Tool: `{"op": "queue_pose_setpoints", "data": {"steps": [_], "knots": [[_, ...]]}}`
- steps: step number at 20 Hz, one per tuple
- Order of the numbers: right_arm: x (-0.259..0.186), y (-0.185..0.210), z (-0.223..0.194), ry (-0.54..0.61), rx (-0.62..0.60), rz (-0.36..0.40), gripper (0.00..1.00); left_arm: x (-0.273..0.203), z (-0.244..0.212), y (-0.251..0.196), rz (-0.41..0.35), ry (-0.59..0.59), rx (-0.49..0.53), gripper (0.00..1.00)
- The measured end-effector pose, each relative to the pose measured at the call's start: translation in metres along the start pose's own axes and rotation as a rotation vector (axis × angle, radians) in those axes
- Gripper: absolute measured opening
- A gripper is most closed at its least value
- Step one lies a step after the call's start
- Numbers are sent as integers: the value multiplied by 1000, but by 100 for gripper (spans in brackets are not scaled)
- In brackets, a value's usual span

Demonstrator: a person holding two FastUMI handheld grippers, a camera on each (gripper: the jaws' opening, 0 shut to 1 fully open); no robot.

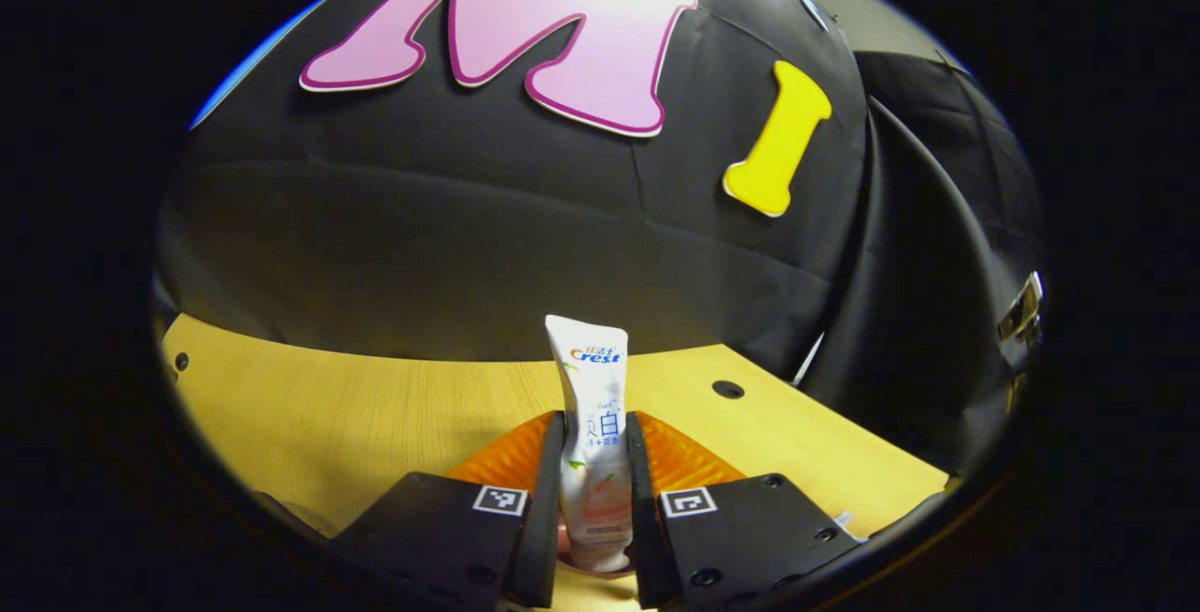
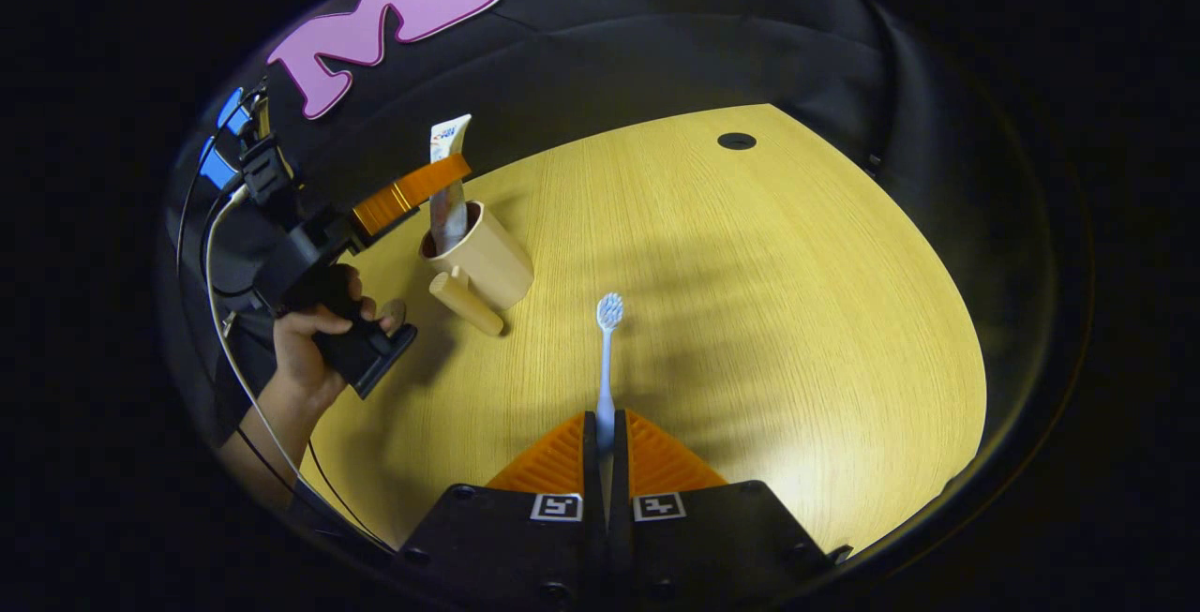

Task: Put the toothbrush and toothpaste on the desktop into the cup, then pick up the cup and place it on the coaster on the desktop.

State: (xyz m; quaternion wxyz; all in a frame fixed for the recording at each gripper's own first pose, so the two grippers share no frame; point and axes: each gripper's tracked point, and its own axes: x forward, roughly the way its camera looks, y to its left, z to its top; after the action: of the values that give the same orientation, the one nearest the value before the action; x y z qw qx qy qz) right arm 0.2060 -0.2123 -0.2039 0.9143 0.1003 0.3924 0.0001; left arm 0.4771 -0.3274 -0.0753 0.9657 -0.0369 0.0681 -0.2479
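The left gripper (image 1: 594, 471) clamped the upright toothpaste (image 1: 592, 425) in the cup (image 2: 483, 261), while the right gripper (image 2: 605, 448) pinched the toothbrush (image 2: 607, 359), bristles pointing forward, with the cup off to its left.

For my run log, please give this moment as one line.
left gripper: shut on toothpaste, lower end in cup | right gripper: shut on toothbrush, above desktop
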Motion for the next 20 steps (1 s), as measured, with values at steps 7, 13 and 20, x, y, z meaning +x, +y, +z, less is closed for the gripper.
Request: {"op": "queue_pose_setpoints", "data": {"steps": [7,13,20], "knots": [[-6,21,53,-118,-59,32,5,-36,25,8,62,-45,-8,97],[-1,53,133,-290,-67,107,5,-122,60,31,181,-149,-93,98],[23,102,203,-470,-77,213,5,-192,36,60,277,-131,-197,98]]}}
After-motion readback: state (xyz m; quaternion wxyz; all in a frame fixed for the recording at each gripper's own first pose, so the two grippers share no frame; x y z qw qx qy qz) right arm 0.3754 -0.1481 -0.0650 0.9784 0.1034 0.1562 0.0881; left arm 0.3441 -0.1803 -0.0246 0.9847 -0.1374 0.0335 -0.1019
